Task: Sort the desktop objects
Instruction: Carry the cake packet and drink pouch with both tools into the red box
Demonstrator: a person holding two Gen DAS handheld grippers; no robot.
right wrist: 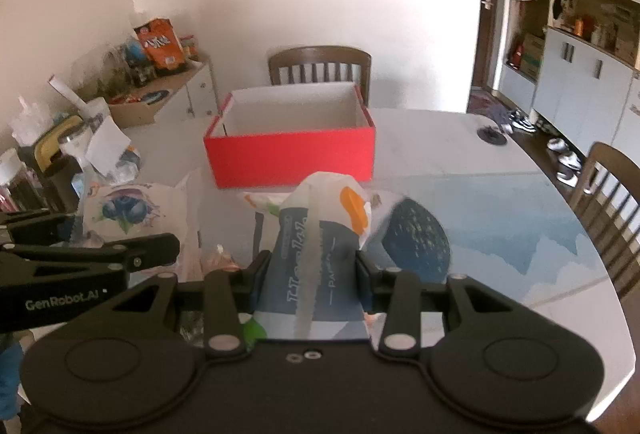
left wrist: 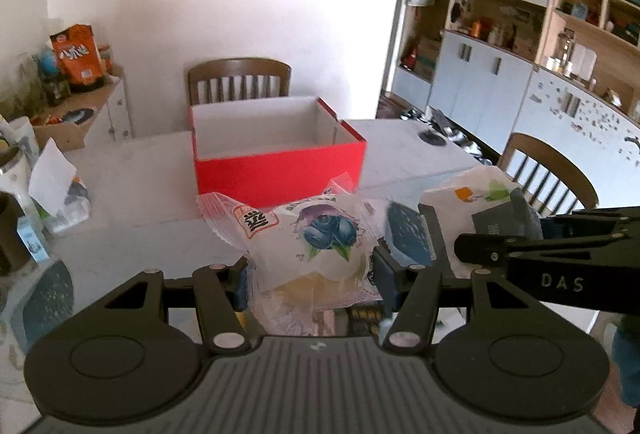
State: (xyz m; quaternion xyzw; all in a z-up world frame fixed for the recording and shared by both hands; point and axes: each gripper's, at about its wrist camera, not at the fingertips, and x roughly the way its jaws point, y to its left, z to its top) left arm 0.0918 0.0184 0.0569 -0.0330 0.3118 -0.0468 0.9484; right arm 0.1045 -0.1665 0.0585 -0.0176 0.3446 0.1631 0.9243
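Observation:
My left gripper is shut on a blueberry bread packet, clear wrapper with a blueberry picture, held above the white table. My right gripper is shut on a tissue pack, blue and white with an orange spot, also lifted off the table. An open red box with a white, bare inside stands straight ahead beyond both packets, also seen as the red box in the right wrist view. Each gripper shows in the other's view: the right one and the left one.
A wooden chair stands behind the box, another chair at the table's right side. Clutter of bottles and tissues crowds the table's left edge. A side cabinet with snack bags stands at the far left. Wall cupboards fill the right.

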